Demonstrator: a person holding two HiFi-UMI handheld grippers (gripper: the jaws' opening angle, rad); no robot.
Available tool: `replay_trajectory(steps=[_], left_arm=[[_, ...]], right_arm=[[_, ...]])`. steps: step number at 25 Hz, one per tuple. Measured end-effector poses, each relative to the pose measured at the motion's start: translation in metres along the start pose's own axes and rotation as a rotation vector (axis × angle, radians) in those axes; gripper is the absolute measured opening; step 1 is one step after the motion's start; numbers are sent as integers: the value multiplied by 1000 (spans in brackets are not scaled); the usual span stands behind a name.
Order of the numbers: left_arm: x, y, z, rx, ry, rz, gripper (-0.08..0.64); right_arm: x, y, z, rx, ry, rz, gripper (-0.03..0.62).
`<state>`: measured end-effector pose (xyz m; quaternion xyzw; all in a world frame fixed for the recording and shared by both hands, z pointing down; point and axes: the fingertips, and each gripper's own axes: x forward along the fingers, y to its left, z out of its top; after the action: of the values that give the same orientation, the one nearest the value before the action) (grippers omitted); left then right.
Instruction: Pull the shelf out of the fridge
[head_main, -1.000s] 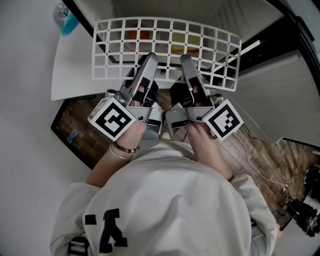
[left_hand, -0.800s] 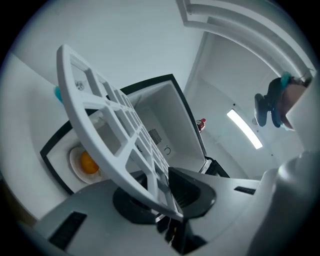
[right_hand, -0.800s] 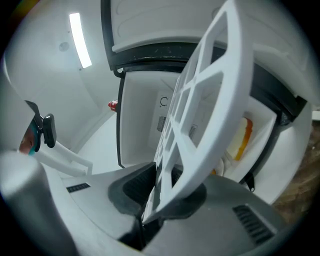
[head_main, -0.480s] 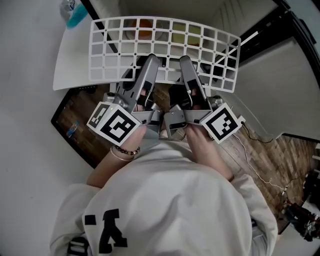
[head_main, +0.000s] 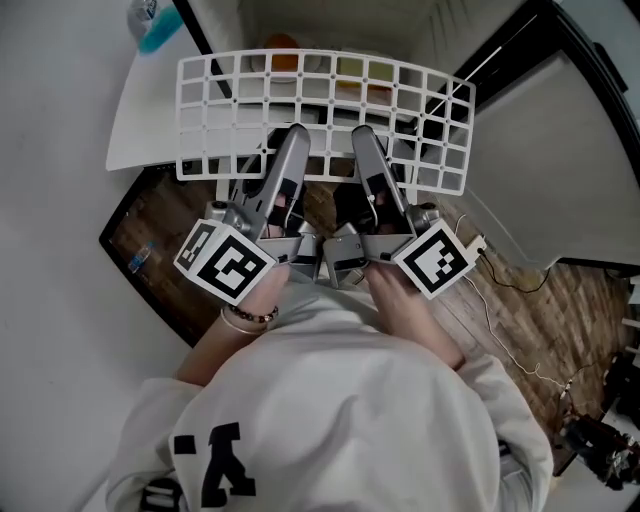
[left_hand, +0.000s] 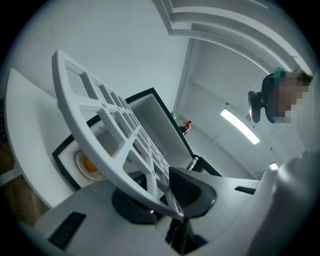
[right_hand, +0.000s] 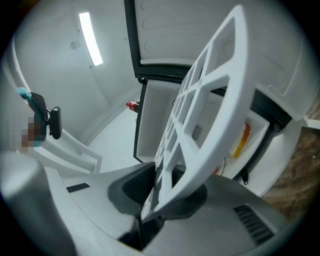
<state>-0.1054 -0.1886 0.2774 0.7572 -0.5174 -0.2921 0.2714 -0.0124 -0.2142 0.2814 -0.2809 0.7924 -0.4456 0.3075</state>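
2 side by side, left gripper (head_main: 292, 142), right gripper (head_main: 363, 142), clamping shelf (right_hand: 227, 100)

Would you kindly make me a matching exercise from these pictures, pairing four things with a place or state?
1. shelf
2. left gripper
3. right gripper
4. plate

A. inside the fridge, bearing something orange
B. clamps the shelf's edge, head view's right
C. white grid, held at its near edge
D. clamps the shelf's edge, head view's left

Pairs: 1-C, 2-D, 3-B, 4-A
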Motion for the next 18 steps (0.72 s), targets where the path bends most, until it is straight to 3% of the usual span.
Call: replay_trajectory(steps=[18], left_arm=[[-2,1,1,-39,0,8,74]], right_arm=[[0,0,-2,6,19,-4,63]])
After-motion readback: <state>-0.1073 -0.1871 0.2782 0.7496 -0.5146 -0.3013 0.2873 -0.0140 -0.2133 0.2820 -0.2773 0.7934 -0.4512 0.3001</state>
